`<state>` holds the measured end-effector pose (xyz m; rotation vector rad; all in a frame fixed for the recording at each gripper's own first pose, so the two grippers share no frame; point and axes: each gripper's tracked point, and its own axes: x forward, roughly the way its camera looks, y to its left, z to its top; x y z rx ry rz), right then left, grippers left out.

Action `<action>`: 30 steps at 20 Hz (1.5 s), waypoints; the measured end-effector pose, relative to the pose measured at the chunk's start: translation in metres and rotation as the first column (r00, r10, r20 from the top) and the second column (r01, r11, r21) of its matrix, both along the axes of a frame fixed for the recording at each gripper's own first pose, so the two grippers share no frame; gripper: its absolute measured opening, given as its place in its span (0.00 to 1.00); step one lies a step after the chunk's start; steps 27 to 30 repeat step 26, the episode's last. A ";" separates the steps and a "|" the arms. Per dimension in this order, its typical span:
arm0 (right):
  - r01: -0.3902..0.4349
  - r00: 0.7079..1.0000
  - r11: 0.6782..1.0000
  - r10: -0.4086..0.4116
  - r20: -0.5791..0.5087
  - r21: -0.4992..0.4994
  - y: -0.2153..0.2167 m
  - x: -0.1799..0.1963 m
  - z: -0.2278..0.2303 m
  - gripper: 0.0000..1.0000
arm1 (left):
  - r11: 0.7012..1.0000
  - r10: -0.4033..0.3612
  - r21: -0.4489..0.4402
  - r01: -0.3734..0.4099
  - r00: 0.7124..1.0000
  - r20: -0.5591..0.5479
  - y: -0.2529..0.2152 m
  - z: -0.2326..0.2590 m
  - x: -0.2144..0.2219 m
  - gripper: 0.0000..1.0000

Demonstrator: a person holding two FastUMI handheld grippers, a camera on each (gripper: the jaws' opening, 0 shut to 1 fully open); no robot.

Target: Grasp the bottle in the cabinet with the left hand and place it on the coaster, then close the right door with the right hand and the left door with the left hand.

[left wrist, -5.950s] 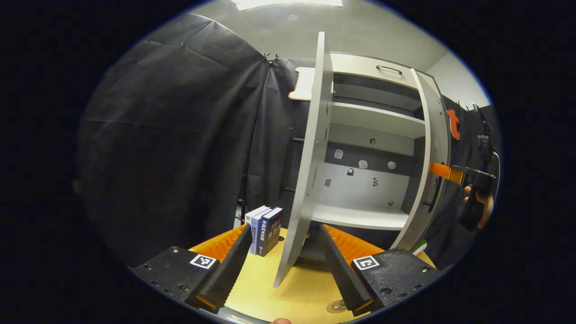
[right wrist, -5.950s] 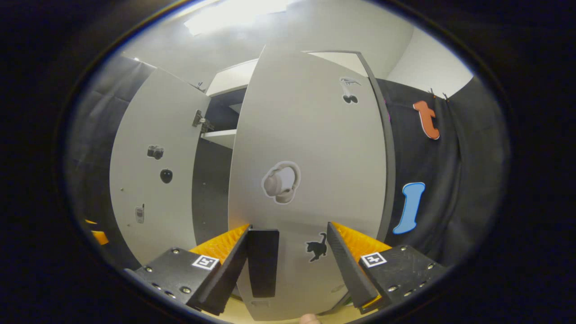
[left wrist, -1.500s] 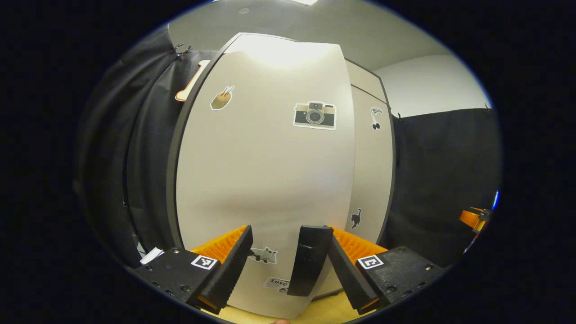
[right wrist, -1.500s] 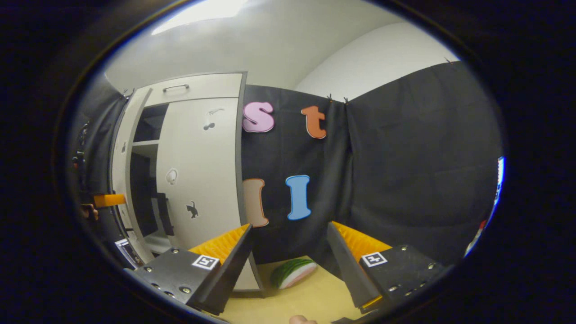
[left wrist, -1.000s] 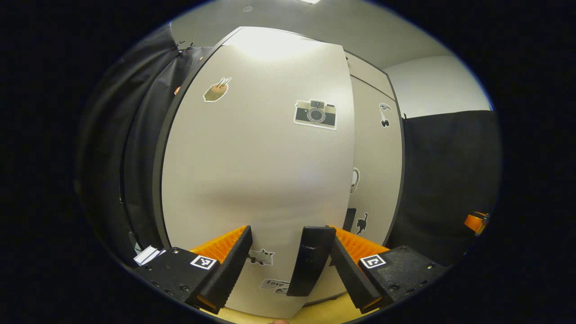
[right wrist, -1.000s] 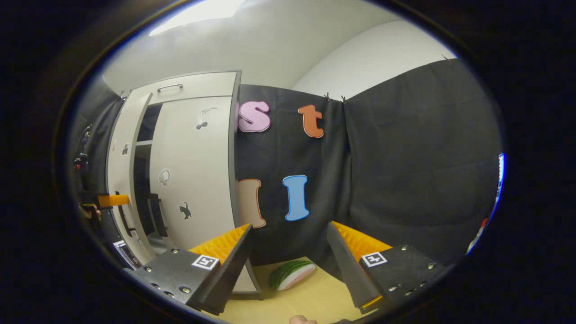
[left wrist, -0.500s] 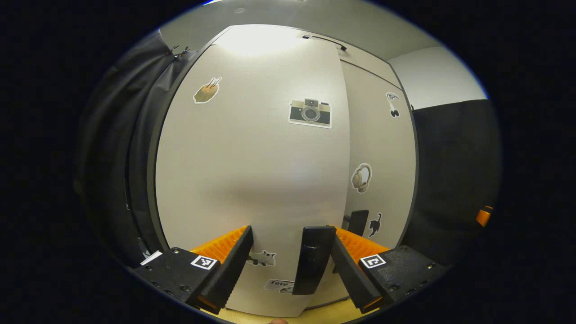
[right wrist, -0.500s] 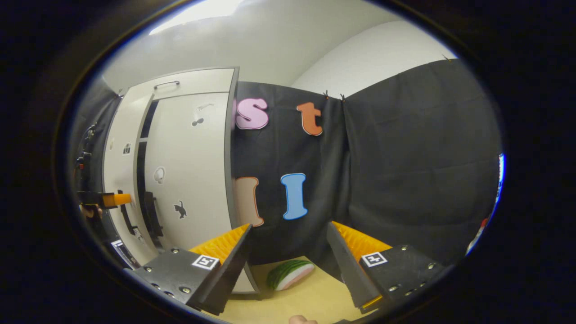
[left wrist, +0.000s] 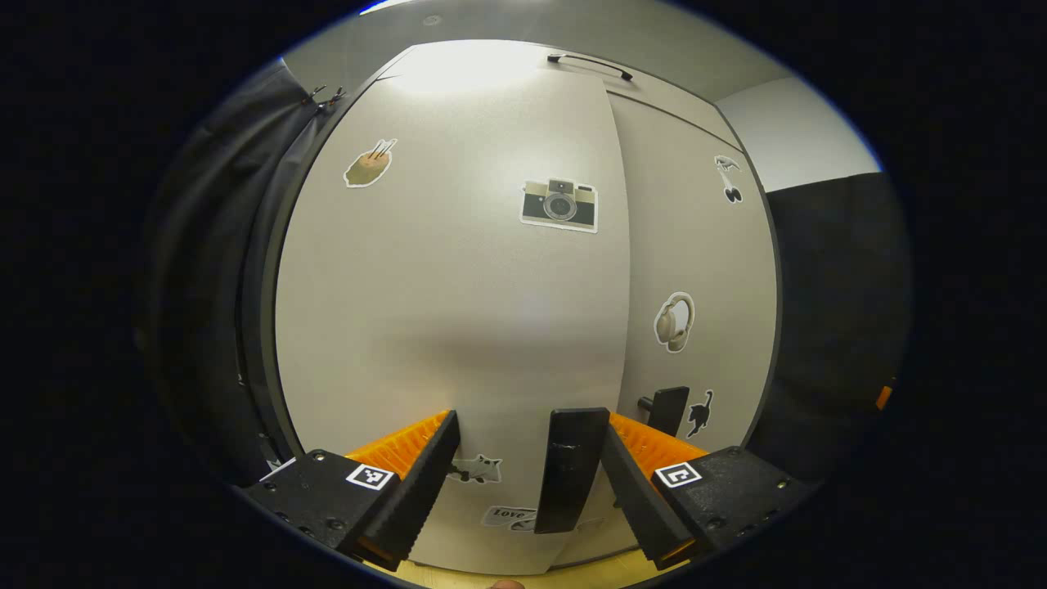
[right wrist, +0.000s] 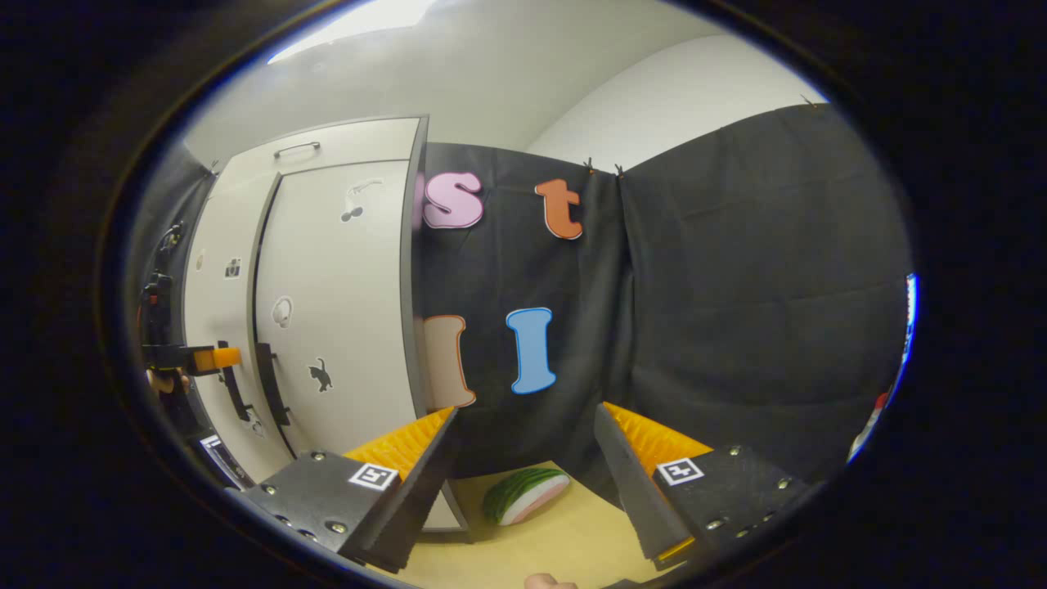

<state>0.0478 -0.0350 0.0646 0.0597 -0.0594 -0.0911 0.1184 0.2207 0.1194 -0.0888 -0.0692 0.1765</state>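
Against the cabinet front, the left door (left wrist: 458, 286) now lies almost flush beside the right door (left wrist: 695, 270), with only a thin dark seam between them; half a second ago a wider gap showed at that seam, and six seconds ago both doors stood wide open on bare shelves. The left door's black handle (left wrist: 568, 470) stands between the spread fingers of the left gripper (left wrist: 527, 483), close against the right-hand finger; whether that finger actually presses it cannot be told, and nothing is pinched. The right door's handle (left wrist: 669, 409) sits just beyond, beside a cat sticker (left wrist: 700, 411). From the right gripper view the same closing shows from the side: the left gripper (right wrist: 214, 358), with a bit of the hand that holds it, is up against the left door (right wrist: 214, 327), and the right door (right wrist: 335, 311) is already shut. The right gripper (right wrist: 523, 483) hangs well clear of the cabinet with its fingers spread and empty, over the pale tabletop (right wrist: 564, 544), where a watermelon-slice toy (right wrist: 525, 496) lies near the booth's black cloth. The bottle and coaster cannot be seen from here, so where they sit cannot be confirmed; the bare shelves seen earlier suggest the bottle has left the cabinet. I judge the task nearly finished: the final door seems to need only a last small push, and the left gripper should draw back without catching the handle.
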 end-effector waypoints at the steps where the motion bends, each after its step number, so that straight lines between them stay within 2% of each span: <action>1: 0.000 1.000 1.000 0.000 0.001 -0.002 -0.001 0.000 0.000 0.99 | 1.000 0.002 -0.004 -0.002 1.000 -0.002 0.000 0.000 0.001 1.00; 13: -0.032 0.999 0.999 0.032 -0.009 0.007 0.006 0.001 -0.004 0.99 | 1.000 0.010 -0.015 -0.011 1.000 -0.002 0.001 -0.001 0.011 1.00; 20: -0.109 0.994 0.994 0.109 -0.016 -0.010 0.032 0.010 0.000 0.99 | 1.000 0.008 -0.030 -0.008 1.000 -0.003 -0.001 -0.003 0.011 1.00; 23: -0.149 0.989 0.989 0.149 -0.006 -0.012 0.046 0.013 0.010 0.99 | 0.998 0.007 -0.065 -0.006 1.000 0.024 -0.008 0.009 -0.014 1.00; 26: -0.193 0.981 0.981 0.193 -0.007 -0.017 0.061 0.017 0.019 0.99 | 0.999 0.030 -0.042 -0.030 0.999 0.017 -0.012 0.024 -0.057 1.00; 30: -0.193 0.981 0.981 0.193 -0.007 -0.017 0.061 0.017 0.019 0.99 | 0.999 0.030 -0.042 -0.030 0.999 0.017 -0.012 0.024 -0.057 1.00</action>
